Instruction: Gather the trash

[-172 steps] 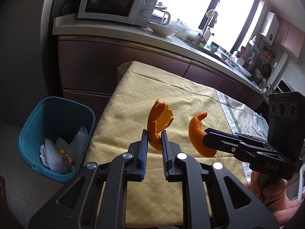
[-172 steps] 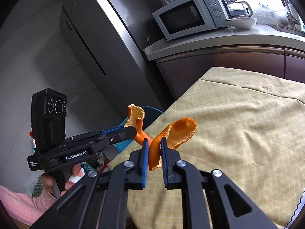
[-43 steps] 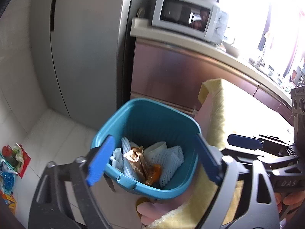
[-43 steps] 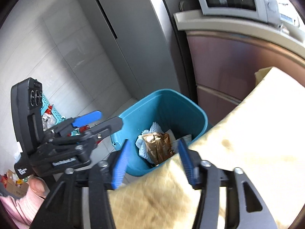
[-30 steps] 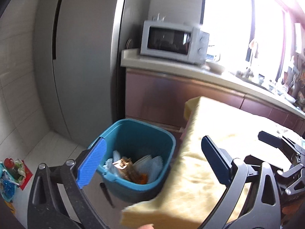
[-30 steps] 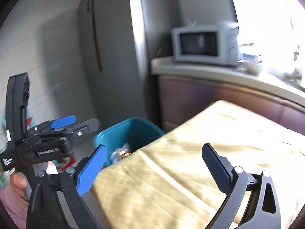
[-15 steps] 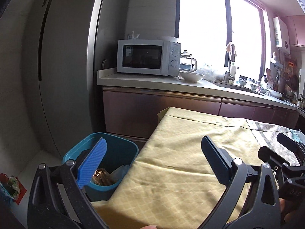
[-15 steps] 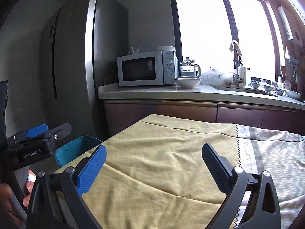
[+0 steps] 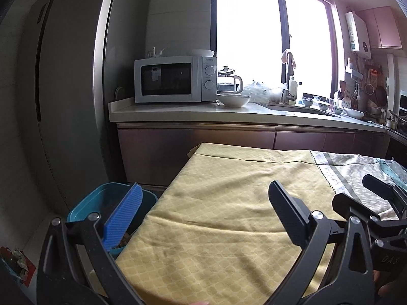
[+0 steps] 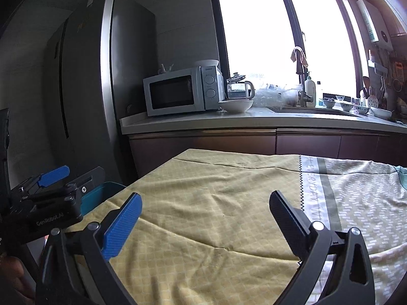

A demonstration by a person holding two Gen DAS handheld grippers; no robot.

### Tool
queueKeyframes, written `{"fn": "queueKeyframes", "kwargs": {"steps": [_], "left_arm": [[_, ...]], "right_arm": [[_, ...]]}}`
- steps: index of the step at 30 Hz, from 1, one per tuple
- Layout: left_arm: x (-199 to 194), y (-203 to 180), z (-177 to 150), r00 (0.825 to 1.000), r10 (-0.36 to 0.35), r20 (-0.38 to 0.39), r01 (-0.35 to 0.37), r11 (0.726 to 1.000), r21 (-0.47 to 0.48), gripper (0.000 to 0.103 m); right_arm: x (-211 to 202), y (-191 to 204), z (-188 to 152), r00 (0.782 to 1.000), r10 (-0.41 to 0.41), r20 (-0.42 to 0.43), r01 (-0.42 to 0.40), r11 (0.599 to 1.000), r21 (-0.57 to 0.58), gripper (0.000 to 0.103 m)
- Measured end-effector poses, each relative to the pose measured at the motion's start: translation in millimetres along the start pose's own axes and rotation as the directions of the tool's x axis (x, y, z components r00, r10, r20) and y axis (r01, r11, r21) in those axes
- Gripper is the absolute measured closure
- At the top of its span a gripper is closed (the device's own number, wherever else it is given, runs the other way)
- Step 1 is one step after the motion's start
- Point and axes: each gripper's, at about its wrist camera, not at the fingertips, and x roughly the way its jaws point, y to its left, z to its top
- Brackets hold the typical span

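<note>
Left wrist view: left gripper point(image 9: 203, 211) spread wide, empty, above yellow tablecloth point(image 9: 229, 203); teal bin point(image 9: 101, 200) near left. Right gripper point(image 10: 204, 214) likewise wide, empty.

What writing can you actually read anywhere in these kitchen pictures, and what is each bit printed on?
"GenRobot.AI": on the left gripper body.
"DAS": on the right gripper body.
"EVERYDAY": partly readable, along the tablecloth border stripe.
Microwave brand: too small to read.
Fridge stickers: blurred.
</note>
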Motion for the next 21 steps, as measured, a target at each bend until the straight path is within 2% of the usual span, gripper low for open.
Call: {"fn": "queueKeyframes", "kwargs": {"steps": [21], "left_arm": [[1,-11,-5,0.999,-0.013,0.031,0.012,1.000,0.017,0.005]], "right_arm": [[-3,-12,-6,0.999,-0.032,0.007,0.031,0.999,0.041,0.006]]}}
